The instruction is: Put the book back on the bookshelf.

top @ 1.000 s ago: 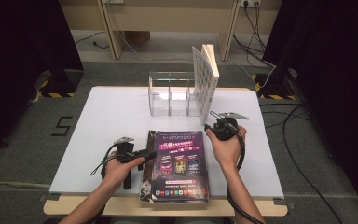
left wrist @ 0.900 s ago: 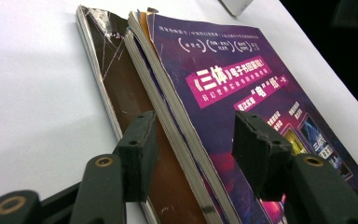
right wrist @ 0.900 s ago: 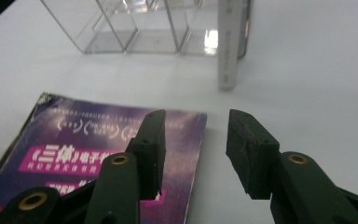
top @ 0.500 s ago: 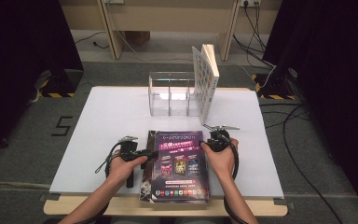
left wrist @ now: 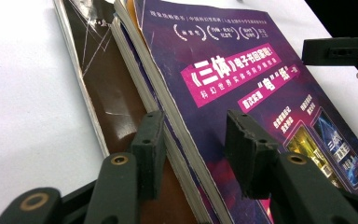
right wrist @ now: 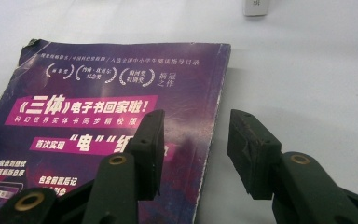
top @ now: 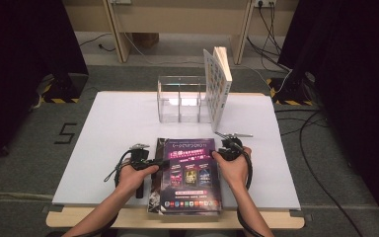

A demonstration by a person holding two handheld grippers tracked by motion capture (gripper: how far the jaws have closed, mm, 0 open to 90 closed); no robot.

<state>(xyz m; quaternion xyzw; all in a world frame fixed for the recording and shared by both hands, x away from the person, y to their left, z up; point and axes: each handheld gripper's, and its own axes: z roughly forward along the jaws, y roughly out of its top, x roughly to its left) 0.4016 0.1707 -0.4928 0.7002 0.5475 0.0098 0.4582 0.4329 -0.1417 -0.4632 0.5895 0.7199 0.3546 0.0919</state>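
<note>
A purple magazine (top: pixel 190 173) is seen on top of a small stack at the near edge of the white table (top: pixel 108 128), between the two hands. Its cover is dark purple with a pink banner carrying white Chinese characters, three round emblems near the top and small pictures lower down. The edges are worn, and one top corner is torn in the right gripper view. Under it, a thinner booklet and a dark brown book (left wrist: pixel 116 98) are found, the brown one sticking out on the left side.

The long axis of the magazine runs from the person toward the far side of the table, with the top of the cover pointing away, toward the clear box (top: pixel 180 98).

The left gripper (left wrist: pixel 193 140) is placed at the left edge of the stack; its jaws have just been closing, and the page edges lie between them, but the pads are not yet pressed on the paper. The right gripper (right wrist: pixel 193 147) is held wide open astride the right edge of the cover, with nothing gripped.

The near end of the stack is cut off in both gripper views, and the small print cannot be read.
</note>
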